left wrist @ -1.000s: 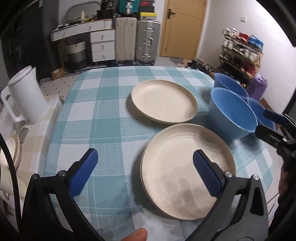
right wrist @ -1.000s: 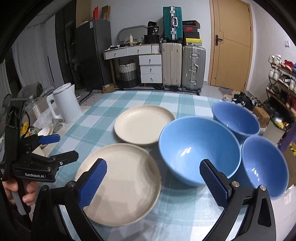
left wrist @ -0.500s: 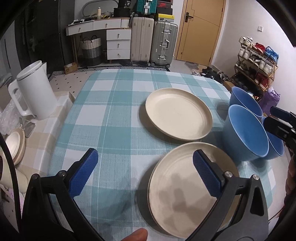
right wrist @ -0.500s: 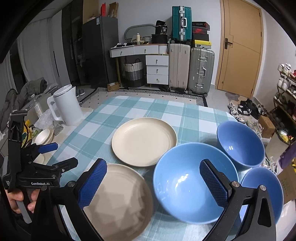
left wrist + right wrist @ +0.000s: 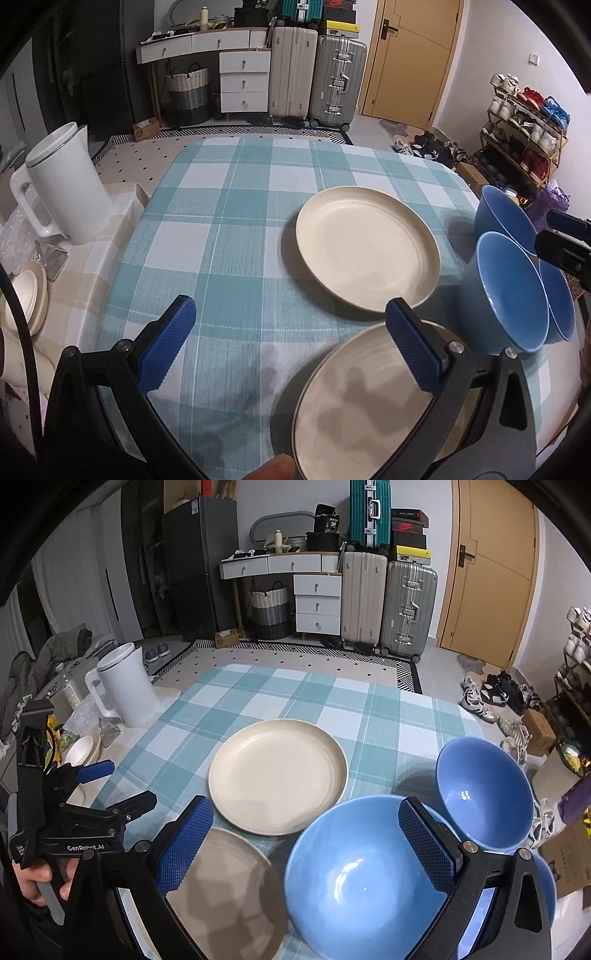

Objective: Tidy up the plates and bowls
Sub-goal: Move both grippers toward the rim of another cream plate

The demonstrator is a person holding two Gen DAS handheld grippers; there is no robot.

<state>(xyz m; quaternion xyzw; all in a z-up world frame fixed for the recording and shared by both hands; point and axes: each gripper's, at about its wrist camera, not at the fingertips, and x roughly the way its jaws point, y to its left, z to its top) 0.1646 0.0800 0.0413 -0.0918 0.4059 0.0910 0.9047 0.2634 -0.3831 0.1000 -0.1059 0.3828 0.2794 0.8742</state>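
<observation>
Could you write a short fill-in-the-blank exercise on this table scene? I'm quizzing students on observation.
1. The table is covered by a checked cloth in white and ____.
2. The number of blue bowls on it is ____.
3. The two plates are coloured ____.
4. The left gripper and the right gripper both stand ____.

Missing words: teal; three; cream; open

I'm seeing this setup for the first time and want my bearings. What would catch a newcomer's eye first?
Three bright blue bowls cluster at the right edge of a teal checked tablecloth, the nearest under the open right gripper. Two cream plates lie beside them, one mid-table, one close under the open left gripper. A white kettle stands off to the left.
</observation>
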